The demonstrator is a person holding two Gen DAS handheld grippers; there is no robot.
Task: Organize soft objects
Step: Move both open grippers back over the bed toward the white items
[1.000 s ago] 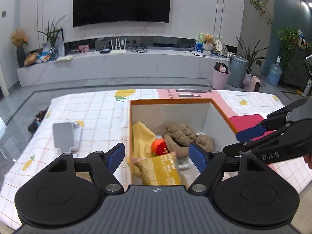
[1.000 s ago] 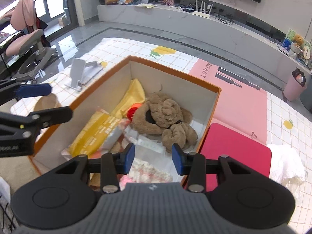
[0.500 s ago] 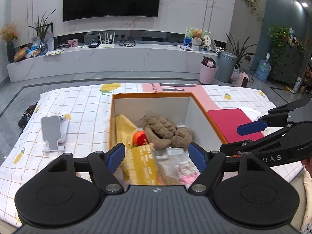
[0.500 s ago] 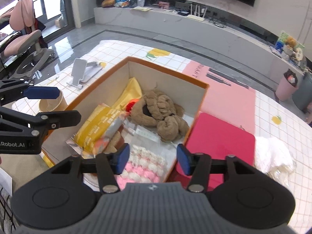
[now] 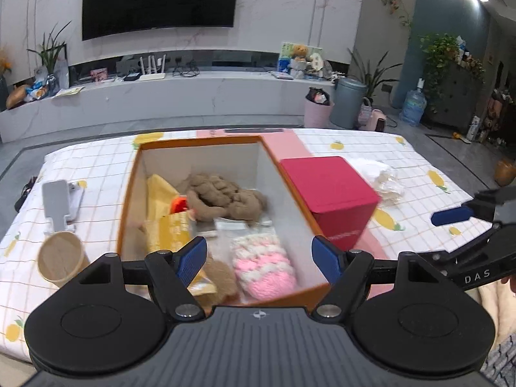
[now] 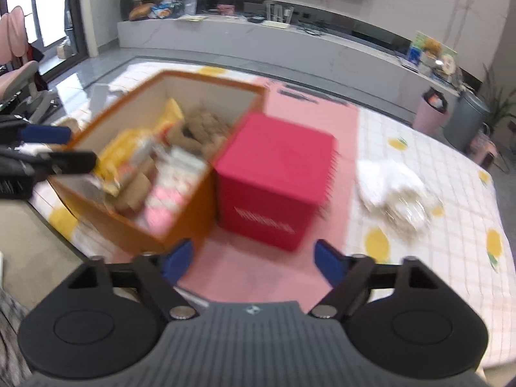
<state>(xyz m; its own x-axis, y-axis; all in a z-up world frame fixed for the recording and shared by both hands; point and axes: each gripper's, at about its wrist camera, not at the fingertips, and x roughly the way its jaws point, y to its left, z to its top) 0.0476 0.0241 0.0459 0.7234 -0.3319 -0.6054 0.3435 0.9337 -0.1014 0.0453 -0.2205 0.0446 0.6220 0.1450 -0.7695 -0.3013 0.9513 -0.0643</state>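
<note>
An orange box [image 5: 127,193] [image 6: 180,229] stands open on the table. Inside lie a brown plush toy [image 5: 222,198], a pink-and-white knitted piece [image 5: 262,262], yellow packets [image 5: 167,229] and a small orange item [image 5: 179,203]. My left gripper [image 5: 259,256] hovers open over the box's near edge, nothing between its fingers. My right gripper [image 6: 253,258] is back from the box, over the pink mat [image 6: 251,277], its jaws opening and empty. A white soft bundle [image 6: 391,187] [image 5: 377,177] lies on the cloth to the right of the red box. The right wrist view is blurred.
A closed red box [image 5: 329,200] [image 6: 274,180] stands right of the orange one. A paper cup [image 5: 61,259] and a grey phone stand [image 5: 59,204] sit at the left on the checked tablecloth [image 5: 93,177]. The table's near edge lies just under the grippers.
Both grippers have drawn back from the box. The right one has swung right toward the red box and opened wide. The pink-and-white knitted piece now lies in the box's near end.
</note>
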